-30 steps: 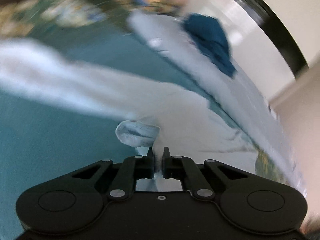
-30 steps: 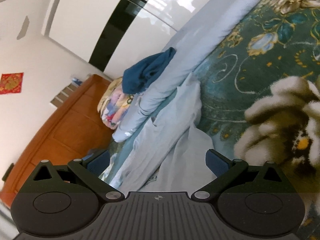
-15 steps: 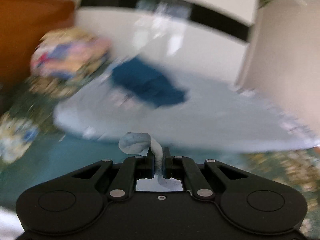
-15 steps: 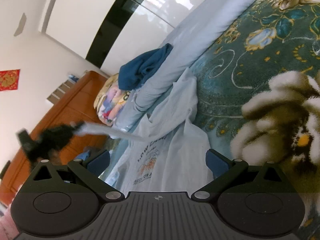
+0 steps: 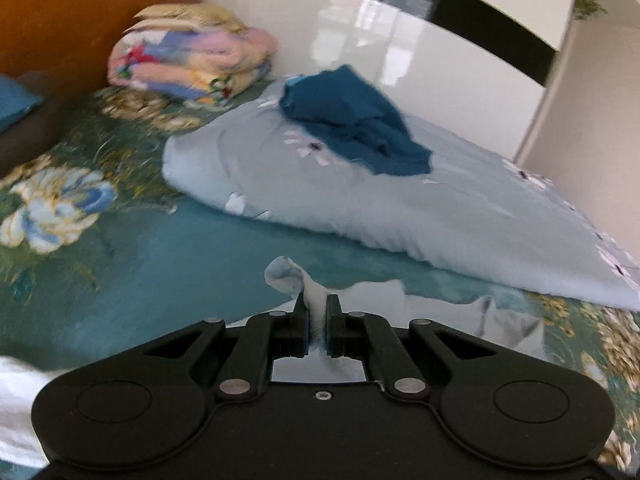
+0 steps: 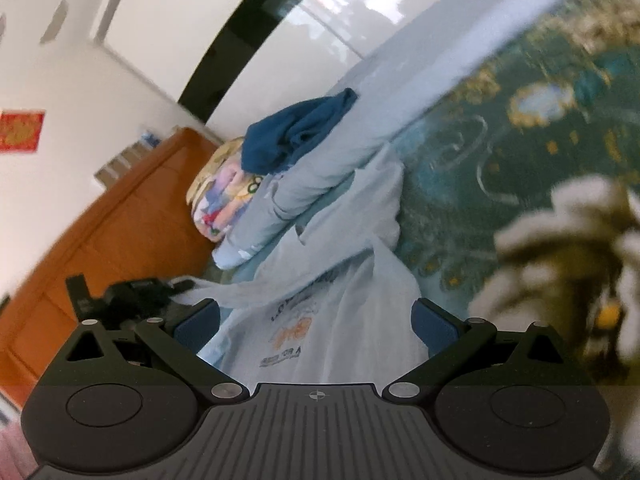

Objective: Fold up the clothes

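Note:
A pale blue T-shirt (image 6: 340, 300) with a printed chest lies spread on the green floral bedspread (image 6: 500, 148). My left gripper (image 5: 317, 312) is shut on a pinch of the shirt's sleeve (image 5: 286, 276), which sticks up between its pads and is lifted above the bed. In the right wrist view that left gripper (image 6: 176, 292) shows at the left, with the sleeve (image 6: 232, 294) stretched taut toward the shirt. My right gripper (image 6: 316, 320) stands open just above the shirt's chest print, nothing between its fingers.
A rolled pale blue duvet (image 5: 400, 208) lies along the far side of the bed, with a dark blue garment (image 5: 356, 120) on top. A folded flowery quilt (image 5: 192, 60) sits by the wooden headboard (image 5: 72, 20). White wardrobe doors (image 5: 380, 40) stand behind.
My left gripper has lifted and rolled, pulling the sleeve up and out to the side of the shirt. The shirt's printed front has opened out under my right gripper, which stayed nearly still.

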`<state>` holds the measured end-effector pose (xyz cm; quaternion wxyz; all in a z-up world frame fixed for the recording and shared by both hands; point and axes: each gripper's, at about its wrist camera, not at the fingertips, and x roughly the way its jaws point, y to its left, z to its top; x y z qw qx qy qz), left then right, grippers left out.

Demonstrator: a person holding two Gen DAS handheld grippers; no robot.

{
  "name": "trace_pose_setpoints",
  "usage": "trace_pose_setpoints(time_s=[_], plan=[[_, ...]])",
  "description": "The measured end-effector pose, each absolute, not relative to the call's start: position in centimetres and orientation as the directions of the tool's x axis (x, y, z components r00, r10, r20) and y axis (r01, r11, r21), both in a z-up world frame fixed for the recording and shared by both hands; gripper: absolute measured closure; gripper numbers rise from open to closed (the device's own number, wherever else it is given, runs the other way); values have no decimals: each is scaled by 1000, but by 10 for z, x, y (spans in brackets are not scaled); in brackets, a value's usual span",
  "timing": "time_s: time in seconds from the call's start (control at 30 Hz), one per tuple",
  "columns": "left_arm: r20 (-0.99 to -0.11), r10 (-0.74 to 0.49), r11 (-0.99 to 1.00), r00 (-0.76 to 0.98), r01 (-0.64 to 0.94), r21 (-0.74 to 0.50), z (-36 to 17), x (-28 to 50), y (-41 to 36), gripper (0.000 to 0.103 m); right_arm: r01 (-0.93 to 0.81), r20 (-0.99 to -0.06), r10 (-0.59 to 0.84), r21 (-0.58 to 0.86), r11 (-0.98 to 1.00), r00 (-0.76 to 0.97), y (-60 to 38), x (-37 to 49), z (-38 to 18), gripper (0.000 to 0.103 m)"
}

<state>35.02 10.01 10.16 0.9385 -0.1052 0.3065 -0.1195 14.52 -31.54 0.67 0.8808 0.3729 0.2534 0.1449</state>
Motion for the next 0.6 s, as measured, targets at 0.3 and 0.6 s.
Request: trace_pose_setpoints(time_s=[0.3, 0.6], plan=[[-545, -329, 934, 771, 181, -308, 103, 355, 106, 98, -10, -555, 386, 562, 827, 737, -334, 293, 47, 15], [-543, -360, 924, 759, 211, -318, 102, 357, 108, 98, 263, -742, 309, 542, 798, 594, -351, 404, 22, 60]])
